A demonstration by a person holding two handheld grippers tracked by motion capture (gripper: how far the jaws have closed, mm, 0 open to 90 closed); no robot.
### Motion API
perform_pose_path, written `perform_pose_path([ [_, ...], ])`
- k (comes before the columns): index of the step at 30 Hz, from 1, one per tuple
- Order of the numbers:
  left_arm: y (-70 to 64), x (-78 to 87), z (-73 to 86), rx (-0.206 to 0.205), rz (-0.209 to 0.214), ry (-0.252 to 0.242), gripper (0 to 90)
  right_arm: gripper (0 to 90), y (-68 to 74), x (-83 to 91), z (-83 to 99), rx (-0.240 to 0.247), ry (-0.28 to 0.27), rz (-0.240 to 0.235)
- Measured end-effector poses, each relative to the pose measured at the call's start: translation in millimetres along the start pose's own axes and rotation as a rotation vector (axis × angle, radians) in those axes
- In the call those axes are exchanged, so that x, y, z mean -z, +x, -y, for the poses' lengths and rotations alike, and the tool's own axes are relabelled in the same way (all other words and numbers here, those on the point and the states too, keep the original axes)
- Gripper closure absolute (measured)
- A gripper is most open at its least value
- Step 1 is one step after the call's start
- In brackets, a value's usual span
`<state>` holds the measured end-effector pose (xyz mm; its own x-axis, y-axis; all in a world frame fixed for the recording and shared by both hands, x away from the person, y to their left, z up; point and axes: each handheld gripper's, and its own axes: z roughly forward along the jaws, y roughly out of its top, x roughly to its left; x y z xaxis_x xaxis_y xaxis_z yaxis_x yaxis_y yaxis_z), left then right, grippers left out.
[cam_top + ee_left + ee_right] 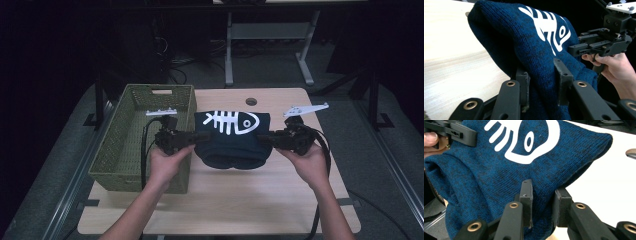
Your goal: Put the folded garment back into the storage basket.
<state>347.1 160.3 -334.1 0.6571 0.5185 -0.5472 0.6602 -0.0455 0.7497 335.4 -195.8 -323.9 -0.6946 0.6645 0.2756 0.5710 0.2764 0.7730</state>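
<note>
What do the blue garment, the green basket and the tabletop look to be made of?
Blue garment: soft knit, seemingly wool or acrylic; visible stitch ribs, with a flat white fish-bone print. Green basket: woven, wicker or plastic strand; open lattice walls, matte. Tabletop: light wood or laminate; faint grain, smooth.

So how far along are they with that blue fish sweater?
Done: the blue sweater looks folded into a compact bundle. In hand: the left gripper and right gripper each pinch one side, holding it between them above the table. Left: probably setting it down, perhaps in the green basket beside it, which looks empty.
</note>
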Motion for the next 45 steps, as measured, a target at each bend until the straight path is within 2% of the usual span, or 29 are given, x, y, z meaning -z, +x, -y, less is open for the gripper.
perform_pose_path([
  [7, 3.2, 9.0, -3.3, -0.005, -0.001, -0.007, 70.5, 73.3, 5.1, -5.1, -7.0, 0.011, 0.002, -0.004],
  [11, 6.1, 15.1, -4.9, 0.014, 0.007, -0.011, 70.5, 73.3, 8.6, -8.2, -12.7, 0.017, 0.003, -0.003],
  [28, 19.0, 40.6, -9.2, 0.022, -0.009, -0.017, 70.4, 73.3, 21.9, -28.4, -30.3, 0.046, 0.011, -0.027],
  [33, 22.5, 46.8, -9.9, 0.040, -0.012, -0.023, 70.4, 73.3, 25.5, -34.6, -34.3, 0.060, 0.014, -0.030],
  [34, 23.6, 48.2, -10.1, 0.031, -0.014, -0.020, 70.4, 73.3, 26.3, -35.6, -35.2, 0.057, 0.015, -0.031],
  [45, 29.4, 60.4, -10.5, 0.035, -0.019, -0.021, 70.3, 73.3, 33.7, -46.1, -42.7, 0.063, 0.023, -0.037],
])
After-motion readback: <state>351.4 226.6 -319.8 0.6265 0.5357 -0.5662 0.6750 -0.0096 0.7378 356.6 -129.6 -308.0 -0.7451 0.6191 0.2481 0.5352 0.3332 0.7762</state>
